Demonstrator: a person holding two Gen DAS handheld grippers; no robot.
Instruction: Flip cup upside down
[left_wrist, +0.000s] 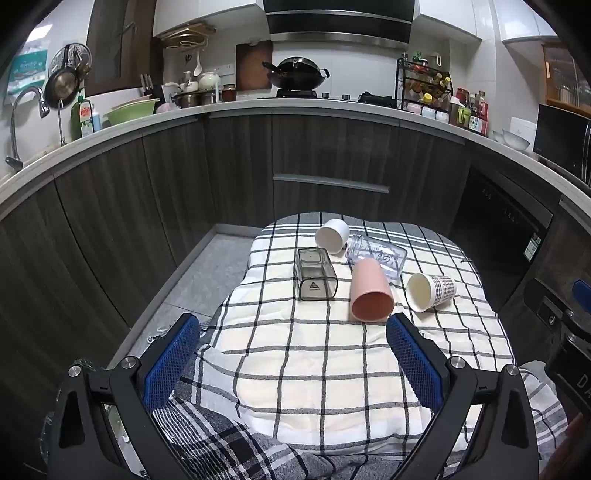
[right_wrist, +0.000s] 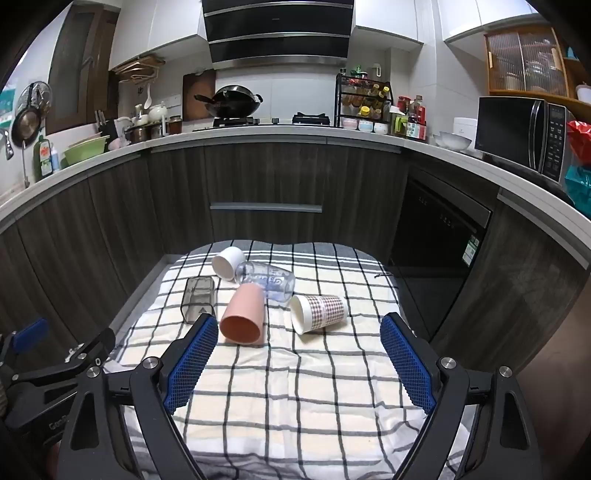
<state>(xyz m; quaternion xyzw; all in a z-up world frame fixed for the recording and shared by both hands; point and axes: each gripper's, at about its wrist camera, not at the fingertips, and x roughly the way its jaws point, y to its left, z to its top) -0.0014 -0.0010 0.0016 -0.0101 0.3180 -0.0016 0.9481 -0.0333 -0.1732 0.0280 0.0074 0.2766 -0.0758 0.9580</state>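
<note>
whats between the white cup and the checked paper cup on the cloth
The clear glass bottle lies on its side between the white cup and the checked paper cup, clearest in the right wrist view.

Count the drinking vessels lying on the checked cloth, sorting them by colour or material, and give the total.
White cup: 1
Pink cup: 1
Checked paper cup: 1
Smoky square glass: 1
Clear printed glass: 1
Total: 5, all on their sides on the cloth.
</note>
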